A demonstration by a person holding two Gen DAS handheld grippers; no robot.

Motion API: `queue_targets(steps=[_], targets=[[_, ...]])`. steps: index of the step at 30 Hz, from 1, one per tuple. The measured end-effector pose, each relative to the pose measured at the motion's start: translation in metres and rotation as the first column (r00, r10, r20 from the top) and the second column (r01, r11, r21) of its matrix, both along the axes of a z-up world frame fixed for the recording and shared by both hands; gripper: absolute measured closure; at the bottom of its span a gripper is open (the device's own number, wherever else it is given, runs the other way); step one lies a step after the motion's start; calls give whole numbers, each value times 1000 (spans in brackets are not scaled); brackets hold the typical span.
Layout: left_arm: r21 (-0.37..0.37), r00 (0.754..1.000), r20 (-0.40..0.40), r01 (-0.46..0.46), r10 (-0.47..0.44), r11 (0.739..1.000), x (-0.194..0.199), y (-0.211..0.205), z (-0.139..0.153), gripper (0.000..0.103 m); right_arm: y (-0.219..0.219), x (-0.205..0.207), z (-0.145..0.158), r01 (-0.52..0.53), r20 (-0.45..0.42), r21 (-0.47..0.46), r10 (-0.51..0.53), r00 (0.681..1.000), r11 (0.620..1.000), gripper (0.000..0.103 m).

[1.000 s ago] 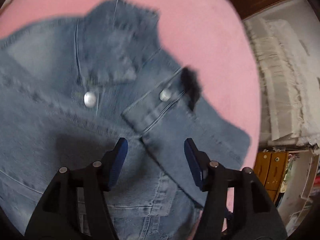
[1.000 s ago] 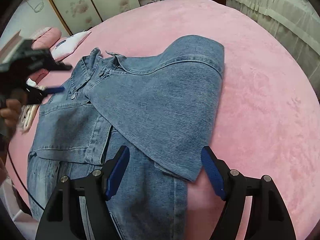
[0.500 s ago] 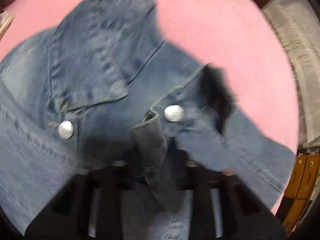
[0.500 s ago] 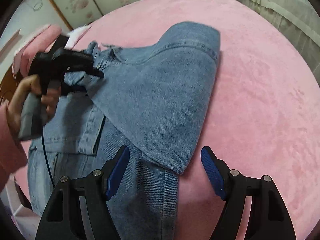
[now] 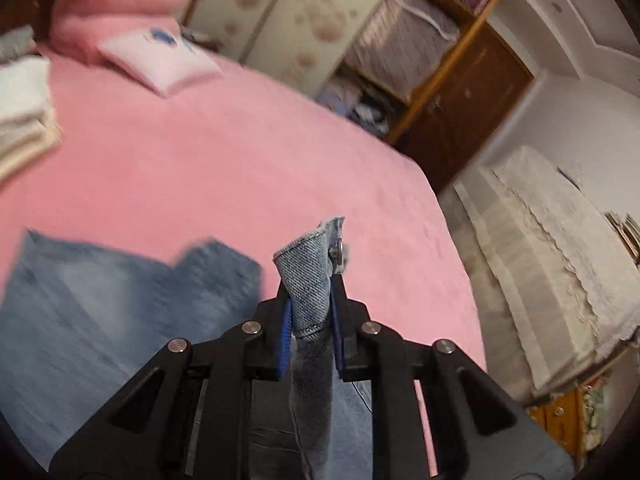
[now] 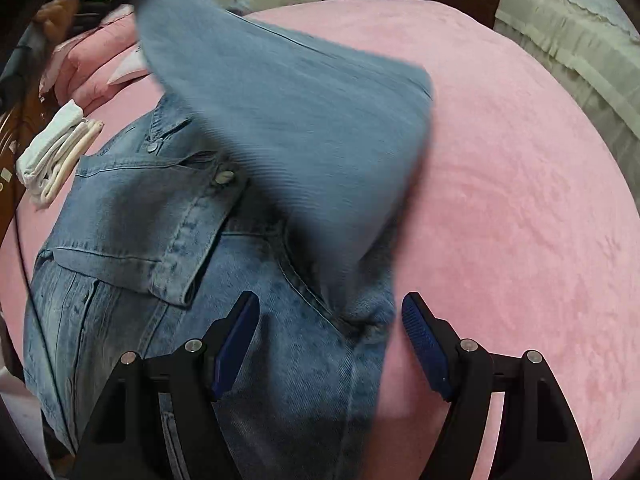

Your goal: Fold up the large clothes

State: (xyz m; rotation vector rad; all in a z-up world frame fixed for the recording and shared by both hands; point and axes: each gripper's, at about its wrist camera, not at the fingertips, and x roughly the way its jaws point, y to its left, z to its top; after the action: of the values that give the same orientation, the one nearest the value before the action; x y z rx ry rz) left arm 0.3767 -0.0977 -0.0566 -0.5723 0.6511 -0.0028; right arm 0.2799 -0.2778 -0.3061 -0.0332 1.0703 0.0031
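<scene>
The left gripper [image 5: 310, 320] pinches a denim jacket's [image 6: 168, 240] sleeve cuff [image 5: 308, 268] above the pink bed [image 6: 500, 200]; the jacket body lies spread on that bed. The right gripper [image 6: 330, 344] hangs wide open, empty, over the jacket's near edge. Carrying the sleeve flat across the jacket's chest should keep the fold neat.

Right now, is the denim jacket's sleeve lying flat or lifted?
Lifted: the left claw pinches the sleeve cuff, and the sleeve rises off the denim jacket.

no legible text, labels or numbers
</scene>
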Motion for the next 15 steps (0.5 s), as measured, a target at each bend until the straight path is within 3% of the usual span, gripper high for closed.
queue_targets(steps=[4,7,10,12,13,15], targets=[[114,996,-41,-80,85,990,-36,42,5,90,15,3,-2,-3,29,-56,4,1000,998,28],[187,968,-207,-99,138,977,-69,71,-28,90,22,1,-4,15,47,-79,-11,999,997,28],[137,918,-351,-143,183,980,-100,92,-79,90,21,-7,-2,50,80,-89,-43,996,995,28],[106,871,-438,-195,222,975,-123,107,-118,89,23,-10,0,64,93,-88,-55,994,994,28],[85,855,-466,-211,226,974,-124,111,-144,89,23,-11,1,64,93,-91,-55,994,994,29],[26,833,-506,-245,224,969,-138,119,-164,89,23,-10,5,57,94,-94,-48,994,994,34]])
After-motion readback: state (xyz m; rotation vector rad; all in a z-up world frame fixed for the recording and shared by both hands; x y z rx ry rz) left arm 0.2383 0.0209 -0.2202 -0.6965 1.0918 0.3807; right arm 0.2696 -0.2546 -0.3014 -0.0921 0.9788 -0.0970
